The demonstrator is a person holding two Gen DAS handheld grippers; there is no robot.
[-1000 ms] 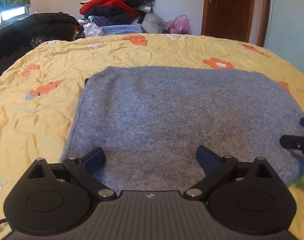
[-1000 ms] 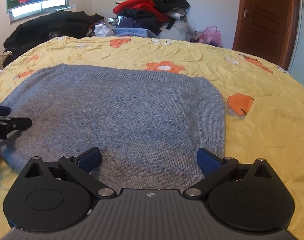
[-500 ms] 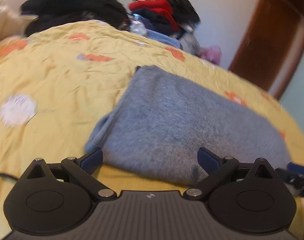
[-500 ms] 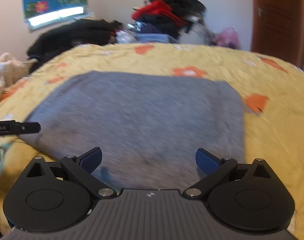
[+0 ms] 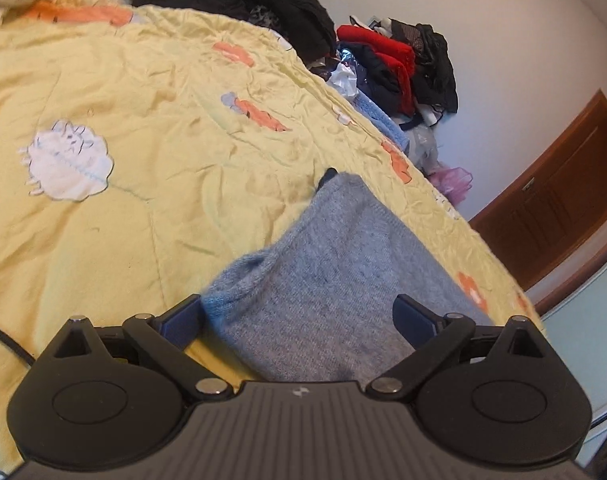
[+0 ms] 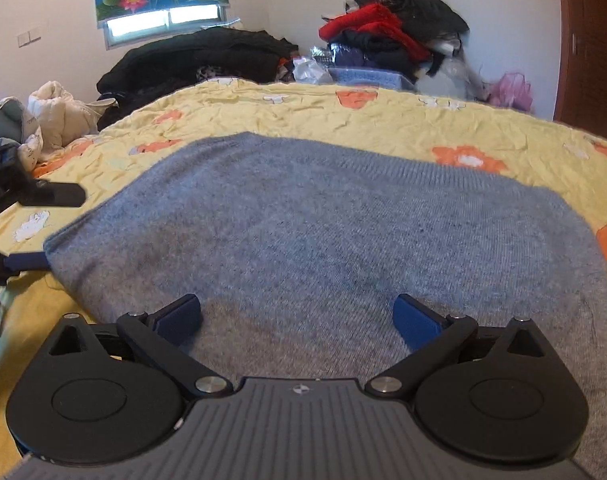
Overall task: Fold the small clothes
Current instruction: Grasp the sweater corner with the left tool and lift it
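A grey knitted sweater [image 6: 323, 232] lies folded flat on the yellow flowered bedspread [image 6: 403, 120]. My right gripper [image 6: 299, 318] is open and empty, low over the sweater's near edge. My left gripper [image 5: 301, 316] is open, tilted, at the sweater's [image 5: 343, 280] near left corner, with that corner between its fingers. In the right wrist view the left gripper [image 6: 39, 228] shows at the sweater's left edge, one finger above and one blue pad at the corner.
A pile of dark and red clothes [image 6: 391, 36] stands at the far side of the bed. A black coat [image 6: 199, 56] and white bedding [image 6: 59, 112] lie at the far left. A brown door [image 5: 555, 200] is on the right. The bedspread [image 5: 103, 200] stretches left of the sweater.
My left gripper has swung from the middle of the sweater's near edge to its left corner and tilted. My right gripper has lifted slightly and stayed over the near edge.
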